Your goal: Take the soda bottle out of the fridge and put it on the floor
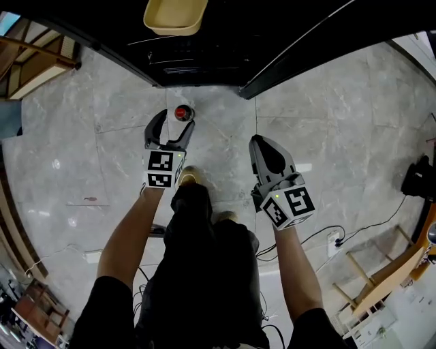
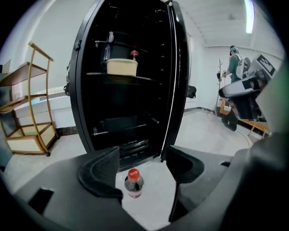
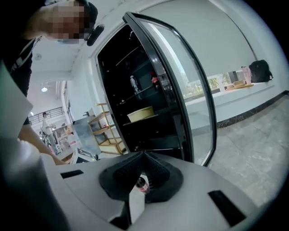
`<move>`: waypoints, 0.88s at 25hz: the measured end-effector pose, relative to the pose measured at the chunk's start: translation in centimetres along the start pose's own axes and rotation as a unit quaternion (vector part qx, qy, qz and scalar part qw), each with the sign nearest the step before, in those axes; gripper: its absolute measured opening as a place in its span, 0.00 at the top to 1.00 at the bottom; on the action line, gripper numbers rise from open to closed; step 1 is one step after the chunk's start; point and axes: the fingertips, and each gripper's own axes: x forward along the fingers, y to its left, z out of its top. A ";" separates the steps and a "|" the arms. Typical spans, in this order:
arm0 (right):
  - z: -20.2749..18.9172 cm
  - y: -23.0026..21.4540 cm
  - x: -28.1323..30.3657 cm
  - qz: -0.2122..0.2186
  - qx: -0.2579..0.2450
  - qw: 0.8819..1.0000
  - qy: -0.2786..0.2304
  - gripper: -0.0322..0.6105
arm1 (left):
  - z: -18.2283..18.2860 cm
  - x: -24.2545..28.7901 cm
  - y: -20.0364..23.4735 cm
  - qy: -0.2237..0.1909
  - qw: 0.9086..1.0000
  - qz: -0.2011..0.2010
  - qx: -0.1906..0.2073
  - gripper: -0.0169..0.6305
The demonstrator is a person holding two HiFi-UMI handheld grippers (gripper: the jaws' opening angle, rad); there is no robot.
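Observation:
The soda bottle, clear with a red cap, stands upright on the grey tiled floor just in front of the open black fridge. My left gripper hangs above it with its jaws wide apart and nothing between them. In the left gripper view the bottle shows far below, between the jaws of the left gripper. My right gripper is to the bottle's right, shut and empty. In the right gripper view its jaws meet at the tip, and the bottle shows through a slit below.
The fridge door stands open to the right. A cream bowl sits on a fridge shelf. A wooden rack stands at the left. A cable and socket strip lie at the right, near a wooden frame. A person stands far behind.

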 end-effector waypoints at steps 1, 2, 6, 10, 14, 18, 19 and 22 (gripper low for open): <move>1.6 1.0 -1.0 -0.002 0.004 1.000 0.000 0.91 | 1.6 -1.4 -0.5 0.000 1.000 -0.002 -0.001 0.49; 3.1 2.1 -2.1 -0.002 0.007 1.000 0.000 0.91 | 3.3 -2.7 -1.0 0.000 1.000 -0.005 -0.002 0.49; 8.8 5.7 -6.0 -0.003 0.009 1.000 0.004 0.91 | 9.0 -8.1 -3.1 0.002 1.000 -0.019 -0.007 0.49; 13.8 8.6 -10.1 -0.007 0.012 1.000 0.002 0.91 | 13.5 -12.9 -5.6 0.013 1.000 -0.025 -0.006 0.49; 17.4 11.8 -14.5 -0.001 0.010 1.000 0.007 0.91 | 17.3 -18.0 -8.3 0.017 0.999 -0.027 -0.020 0.49; 21.0 14.5 -19.2 0.001 0.008 1.000 -0.003 0.91 | 20.8 -23.5 -11.4 0.015 0.999 -0.032 -0.026 0.49; 21.8 15.0 -20.3 0.000 0.008 1.000 -0.006 0.91 | 21.8 -24.8 -12.1 0.014 0.999 -0.033 -0.028 0.49; 23.6 16.4 -23.7 -0.002 0.005 1.000 -0.011 0.91 | 24.7 -28.8 -14.2 0.002 0.999 -0.037 -0.037 0.49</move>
